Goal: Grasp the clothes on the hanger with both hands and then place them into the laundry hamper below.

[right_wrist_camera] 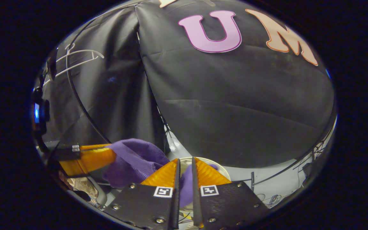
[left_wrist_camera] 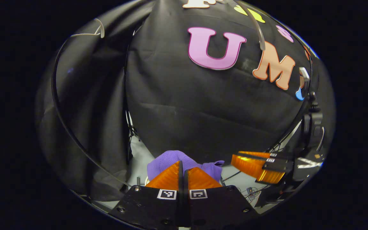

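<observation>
The purple garment (right_wrist_camera: pixel 133 159) is off the hanger and bunched low between the two grippers, hanging just above a pale round rim (right_wrist_camera: pixel 217 166) that I take to be the laundry hamper. In the right gripper view the right gripper (right_wrist_camera: pixel 184 174) has its fingers drawn close with a fold of purple cloth pinched in the narrow gap between them, so it looks clamped on the garment. The left gripper (left_wrist_camera: pixel 183 175) shows its fingers pressed nearly together in the left gripper view, with purple fabric (left_wrist_camera: pixel 184 161) bulging up right behind the tips; from the right gripper view the cloth runs straight off its fingertips, so I judge it is gripping the other end. Holding the cloth at two points keeps it spread and under control for the drop instead of trailing over one side. Up on the rail, the white hanger (right_wrist_camera: pixel 75 59) hangs bare against the black cloth wall (right_wrist_camera: pixel 235 105), well apart from the garment. Grey floor (right_wrist_camera: pixel 276 183) with loose cables lies beyond the rim. The carry looks nearly done; what remains, I'd say, is lowering and letting go over the opening.
</observation>
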Available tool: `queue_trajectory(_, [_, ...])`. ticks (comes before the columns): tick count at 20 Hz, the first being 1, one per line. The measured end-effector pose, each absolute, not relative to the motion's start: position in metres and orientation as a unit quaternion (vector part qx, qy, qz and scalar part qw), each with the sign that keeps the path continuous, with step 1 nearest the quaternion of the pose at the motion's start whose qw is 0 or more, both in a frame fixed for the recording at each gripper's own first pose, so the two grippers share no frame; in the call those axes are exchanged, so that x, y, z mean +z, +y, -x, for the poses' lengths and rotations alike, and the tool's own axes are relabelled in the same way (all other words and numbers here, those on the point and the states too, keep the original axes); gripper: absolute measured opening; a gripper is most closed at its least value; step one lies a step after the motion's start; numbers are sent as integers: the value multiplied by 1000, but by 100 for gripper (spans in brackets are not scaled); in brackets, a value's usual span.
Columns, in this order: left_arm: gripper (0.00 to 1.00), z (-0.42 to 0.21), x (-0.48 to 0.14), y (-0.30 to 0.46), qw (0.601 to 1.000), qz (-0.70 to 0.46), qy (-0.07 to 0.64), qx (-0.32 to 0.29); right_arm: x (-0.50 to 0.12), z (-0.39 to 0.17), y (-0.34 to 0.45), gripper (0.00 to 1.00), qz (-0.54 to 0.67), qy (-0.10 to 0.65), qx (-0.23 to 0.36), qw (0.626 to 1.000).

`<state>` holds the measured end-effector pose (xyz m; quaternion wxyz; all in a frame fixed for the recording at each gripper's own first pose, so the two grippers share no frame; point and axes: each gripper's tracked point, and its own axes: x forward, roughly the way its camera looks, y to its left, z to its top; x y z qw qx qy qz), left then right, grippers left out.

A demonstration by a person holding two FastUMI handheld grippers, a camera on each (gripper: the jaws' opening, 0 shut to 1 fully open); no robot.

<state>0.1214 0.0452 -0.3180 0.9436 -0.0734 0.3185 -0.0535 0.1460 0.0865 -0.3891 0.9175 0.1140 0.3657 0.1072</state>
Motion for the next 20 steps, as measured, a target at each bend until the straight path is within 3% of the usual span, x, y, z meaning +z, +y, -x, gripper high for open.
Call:
queue_trajectory(2, [2, -105, -344, 32, 926, 77, 361, -74, -387, -145, 89, 17, -115, 365, 109, 917])
queue_trajectory(4, [28, -106, -350, 23, 926, 76, 361, -84, -388, -141, 90, 17, -117, 367, 108, 917])
queue_trajectory(5, [30, -105, -350, 19, 924, 72, 365, -90, -389, -139, 90, 17, -118, 369, 107, 916])
queue_trajectory(20, [30, -117, -332, 3, 931, 79, 339, -110, -383, -130, 87, 17, -123, 359, 97, 920])
